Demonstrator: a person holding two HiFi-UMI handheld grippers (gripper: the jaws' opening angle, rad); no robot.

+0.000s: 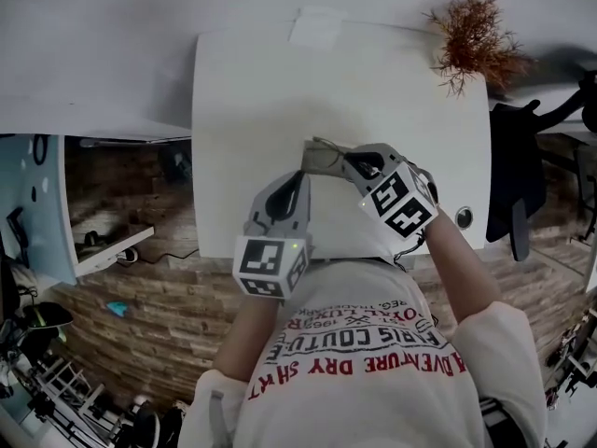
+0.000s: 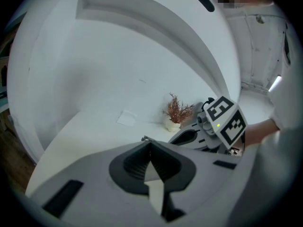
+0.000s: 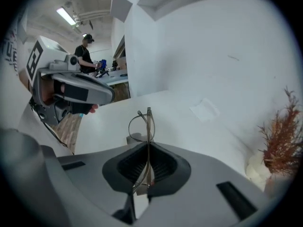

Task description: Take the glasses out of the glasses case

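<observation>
R gripper (image 3: 147, 149) pinches thin wire-frame glasses (image 3: 148, 124); L gripper (image 2: 150, 146) jaws look closed.

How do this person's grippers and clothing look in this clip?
Both the left claw and right claw have light grey shells with dark ribbed pads. Each carries a white cube with black square markers and a small green light. The person wears a white short-sleeved T-shirt with red lettering.

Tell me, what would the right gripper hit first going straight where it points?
Probably the bare white table; the right gripper points down at it. The glasses it holds stick out ahead, so they would likely touch first; depth is unclear.
</observation>
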